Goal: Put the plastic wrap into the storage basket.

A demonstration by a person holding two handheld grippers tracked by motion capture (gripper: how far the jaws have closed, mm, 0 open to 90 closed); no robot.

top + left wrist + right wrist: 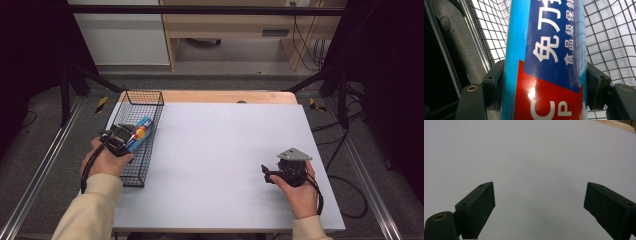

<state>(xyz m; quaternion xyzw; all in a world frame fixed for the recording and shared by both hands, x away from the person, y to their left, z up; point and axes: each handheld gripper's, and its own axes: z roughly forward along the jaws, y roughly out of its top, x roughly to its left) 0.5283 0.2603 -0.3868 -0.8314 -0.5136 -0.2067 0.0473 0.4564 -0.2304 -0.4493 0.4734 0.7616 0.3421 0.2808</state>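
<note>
A long blue box (138, 134) with red and dark blue labels and white Chinese lettering hangs over the black wire basket (141, 98) at the table's left edge. My left gripper (121, 137) is shut on it; in the left gripper view both black pads (496, 85) press the sides of the box (546, 60), with the basket's mesh (609, 37) behind. My right gripper (265, 173) rests on the white table top at the front right, its jaws wide apart with nothing between them. The right gripper view has its two pads (477, 208) over bare white surface, the gripper (539, 211) open.
The white sheet (225, 150) covers a wooden table whose far edge (225, 96) shows beyond it. A black frame, rails and cables surround the table, with grey floor on both sides.
</note>
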